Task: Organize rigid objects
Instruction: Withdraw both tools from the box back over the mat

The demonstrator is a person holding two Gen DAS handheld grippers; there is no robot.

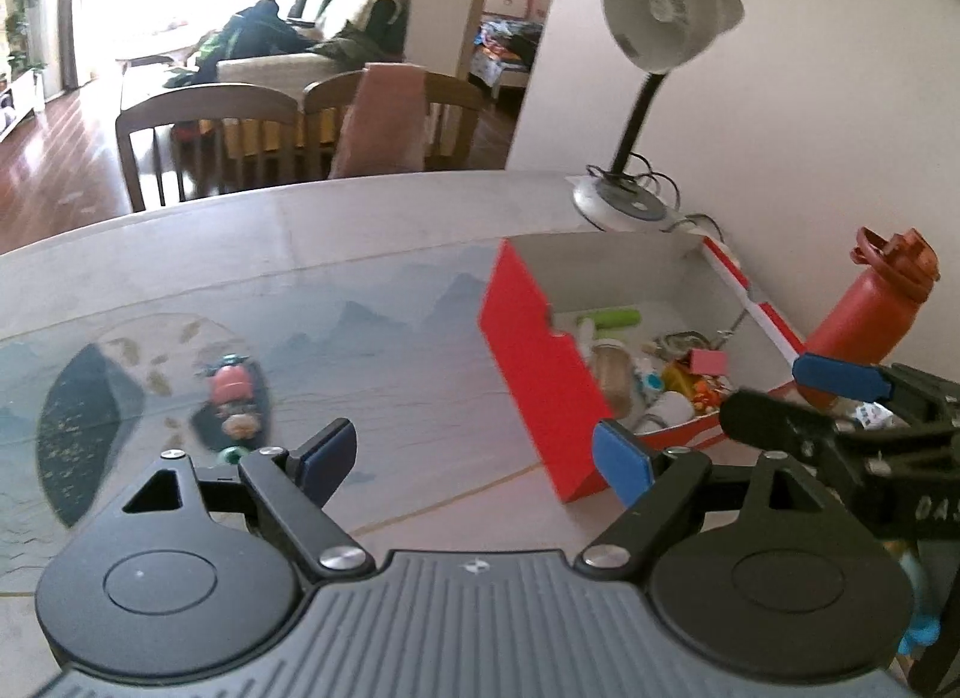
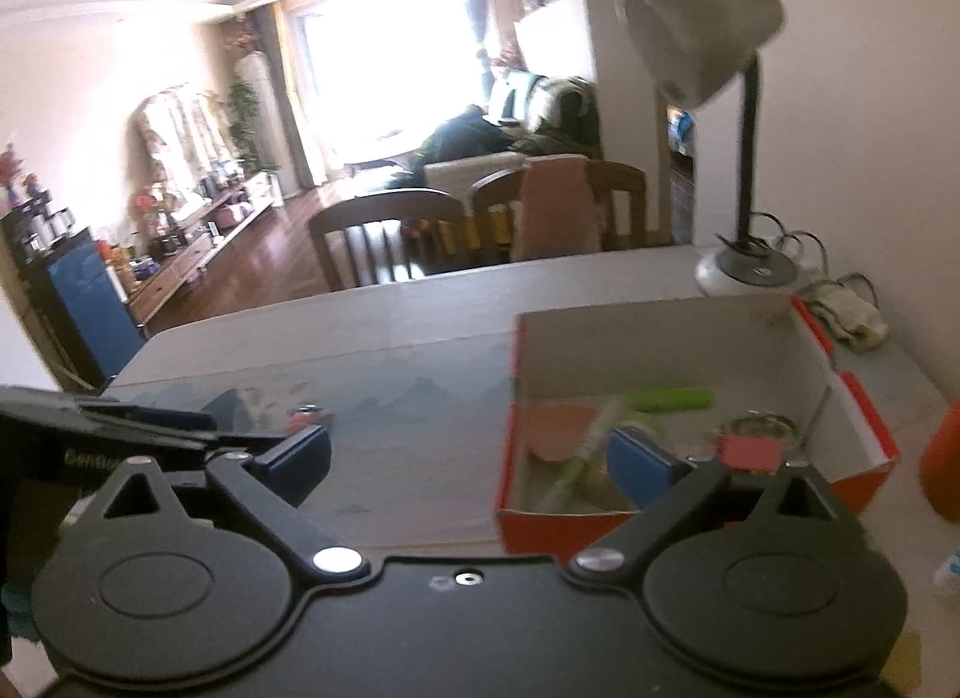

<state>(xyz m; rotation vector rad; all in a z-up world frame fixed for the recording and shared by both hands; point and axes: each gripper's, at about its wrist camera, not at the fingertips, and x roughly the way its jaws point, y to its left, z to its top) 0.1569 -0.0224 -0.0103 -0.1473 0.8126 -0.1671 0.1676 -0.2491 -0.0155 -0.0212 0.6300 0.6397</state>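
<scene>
L claw (image 1: pixel 474 461) seen wide open, empty | R claw (image 2: pixel 474 458) wide open, empty | small toy (image 1: pixel 233 398) left out on counter (image 1: pixel 390 290), lying long-ways away, ahead-left of L claw, nearer it | red box (image 1: pixel 528 362) to right, part filled.

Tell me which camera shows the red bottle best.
The left wrist view: the red bottle shows with cap and most of its body, beside the red box. The right wrist view catches only a blurred red sliver at its right edge.
</scene>
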